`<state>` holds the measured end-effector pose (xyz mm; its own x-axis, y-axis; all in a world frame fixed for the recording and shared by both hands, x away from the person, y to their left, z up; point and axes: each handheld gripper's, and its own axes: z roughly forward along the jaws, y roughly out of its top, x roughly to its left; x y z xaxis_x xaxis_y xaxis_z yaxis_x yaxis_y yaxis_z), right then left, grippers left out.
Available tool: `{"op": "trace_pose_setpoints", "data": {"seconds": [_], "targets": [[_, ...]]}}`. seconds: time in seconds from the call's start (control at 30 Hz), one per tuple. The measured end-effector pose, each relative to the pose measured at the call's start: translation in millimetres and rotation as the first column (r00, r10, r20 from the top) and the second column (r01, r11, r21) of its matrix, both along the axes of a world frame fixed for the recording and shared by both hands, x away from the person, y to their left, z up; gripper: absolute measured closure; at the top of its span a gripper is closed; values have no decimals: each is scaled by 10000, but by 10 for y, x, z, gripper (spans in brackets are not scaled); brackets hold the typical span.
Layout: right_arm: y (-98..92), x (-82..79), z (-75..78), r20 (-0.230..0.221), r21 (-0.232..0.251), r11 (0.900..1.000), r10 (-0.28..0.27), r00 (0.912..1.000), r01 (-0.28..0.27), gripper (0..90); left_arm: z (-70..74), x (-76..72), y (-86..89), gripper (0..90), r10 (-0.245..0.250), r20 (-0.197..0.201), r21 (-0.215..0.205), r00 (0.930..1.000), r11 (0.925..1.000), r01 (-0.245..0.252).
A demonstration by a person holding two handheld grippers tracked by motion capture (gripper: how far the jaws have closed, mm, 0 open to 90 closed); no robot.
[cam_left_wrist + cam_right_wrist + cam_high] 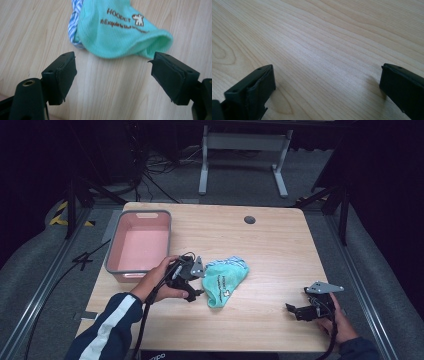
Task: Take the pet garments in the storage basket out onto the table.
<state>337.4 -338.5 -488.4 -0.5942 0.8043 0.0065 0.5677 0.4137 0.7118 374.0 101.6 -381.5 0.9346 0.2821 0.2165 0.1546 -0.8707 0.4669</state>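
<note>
Left gripper (112, 72) gapes wide, just short of the sock (120, 32). Right gripper (327, 90) sits wide over bare table (324, 37).

Both grippers low over the table, jaws apart

The left gripper (197, 287), held in the left hand (162, 280) on a forearm in a dark sleeve with white stripes, points to the right in the high view, its jaws spread wide with nothing between the pads. The right gripper (295, 310), in the right hand (340, 322) near the table's front edge, points left, jaws likewise wide and empty.
</note>
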Motion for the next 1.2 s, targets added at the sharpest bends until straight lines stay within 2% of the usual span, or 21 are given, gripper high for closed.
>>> {"op": "trace_pose_setpoints", "data": {"seconds": [0.23,0.27,0.5,0.77,0.87,0.9,0.93,1.07,1.1,1.2], "targets": [[1,0,0,-6,19,10000,-10,10000,10,6,-38,-113,253,204,33,134,365,9999,9993,-38],[1,0,0,-6,20,10000,-8,10000,9,6,-51,-124,285,204,45,246,399,9997,9992,-55],[0,0,0,-4,14,10000,-1,10000,1,6,-115,-201,476,204,110,226,540,9997,9985,-122],[0,0,0,0,-1,10000,4,10000,-4,6,-275,-322,822,203,675,491,540,9965,9961,-702],[1,-3,1,-24,19,10000,-31,10000,31,6,-314,-353,918,197,841,454,585,9954,9945,-867],[1,-3,1,-23,18,10000,-29,10000,30,6,-347,-381,1008,197,1022,574,552,9931,9929,-1054],[1,-3,1,-23,18,10000,-29,10000,30,6,-347,-381,1008,195,1022,574,552,9931,9929,-1054],[1,-2,1,-19,18,10000,-29,10000,29,6,-414,-442,1254,187,1487,624,270,9869,9882,-1506],[1,-3,1,-24,18,10000,-30,10000,30,6,-414,-442,1254,187,1487,624,270,9869,9882,-1506],[1,-2,1,-23,21,10000,-30,10000,30,6,-464,-484,1401,181,1808,599,234,9817,9829,-1824]]}}
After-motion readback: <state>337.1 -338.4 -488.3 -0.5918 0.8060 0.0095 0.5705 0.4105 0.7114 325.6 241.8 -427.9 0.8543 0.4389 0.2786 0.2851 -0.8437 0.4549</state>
